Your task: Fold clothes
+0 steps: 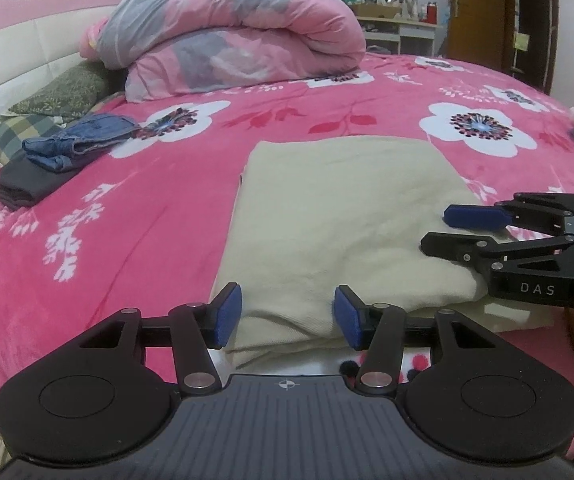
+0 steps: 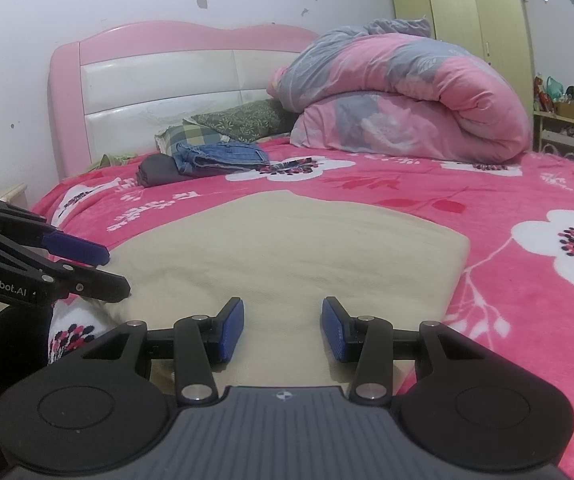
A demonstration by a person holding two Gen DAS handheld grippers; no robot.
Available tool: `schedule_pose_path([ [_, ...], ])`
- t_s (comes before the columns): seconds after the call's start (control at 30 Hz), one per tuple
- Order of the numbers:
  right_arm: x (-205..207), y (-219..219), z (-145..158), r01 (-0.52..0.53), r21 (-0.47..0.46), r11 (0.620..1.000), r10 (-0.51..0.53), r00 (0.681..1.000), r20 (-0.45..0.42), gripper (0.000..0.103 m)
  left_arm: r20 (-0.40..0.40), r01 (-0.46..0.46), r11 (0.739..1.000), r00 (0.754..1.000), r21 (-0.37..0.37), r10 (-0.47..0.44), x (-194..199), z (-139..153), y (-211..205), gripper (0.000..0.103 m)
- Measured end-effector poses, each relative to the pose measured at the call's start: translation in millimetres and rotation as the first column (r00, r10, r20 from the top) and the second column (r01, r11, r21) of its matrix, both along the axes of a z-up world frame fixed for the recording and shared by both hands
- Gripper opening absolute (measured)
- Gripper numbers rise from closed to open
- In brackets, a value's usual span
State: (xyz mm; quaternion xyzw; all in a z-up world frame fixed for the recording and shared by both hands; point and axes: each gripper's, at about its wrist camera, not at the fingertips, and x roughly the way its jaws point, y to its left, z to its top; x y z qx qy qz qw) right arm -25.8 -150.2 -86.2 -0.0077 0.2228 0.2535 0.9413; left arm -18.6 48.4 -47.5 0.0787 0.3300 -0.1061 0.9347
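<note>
On pink floral bedspread (image 1: pixel 167 208), folded beige garment (image 1: pixel 339 208); left tongs (image 1: pixel 287 316) parted, empty; right tongs (image 2: pixel 283 328) likewise

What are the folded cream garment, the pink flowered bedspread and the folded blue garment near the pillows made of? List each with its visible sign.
Folded cream garment: looks like matte woven cotton, with a fine twill-like grain and soft creases.
Pink flowered bedspread: probably plush fleece, with a fuzzy, slightly sheeny nap.
Folded blue garment: likely denim, with faded blue cloth and stitched hems.

Two wrist cameras looking low across the bed (image 1: pixel 135 216)

Both are facing the headboard (image 2: pixel 159 80) from close above the beige garment (image 1: pixel 327 208), sharing it and the rolled quilt (image 2: pixel 407 92).
</note>
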Motion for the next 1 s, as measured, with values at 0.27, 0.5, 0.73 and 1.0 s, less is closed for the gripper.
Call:
schedule_pose_path([
  [0.27, 0, 0, 0, 0.0, 0.001, 1.0, 0.0, 1.0, 0.0, 0.046, -0.009, -0.009, 1.0, 1.0, -0.001, 0.009, 1, 1, -1, 0.053],
  [0.5, 1, 0, 0, -0.001, 0.002, 1.0, 0.001, 1.0, -0.001, 0.046, -0.011, -0.015, 1.0, 1.0, 0.003, 0.015, 0, 1, -2, 0.053],
  [0.73, 1, 0, 0, 0.0, 0.002, 1.0, 0.0, 1.0, 0.0, 0.046, -0.009, -0.017, 1.0, 1.0, 0.009, 0.017, 0, 2, -3, 0.053],
  [1.0, 1, 0, 0, 0.001, 0.009, 1.0, -0.001, 1.0, -0.004, 0.046, 0.119, -0.018, 0.999, 0.993, 0.045, 0.013, -19, 28, -11, 0.056],
])
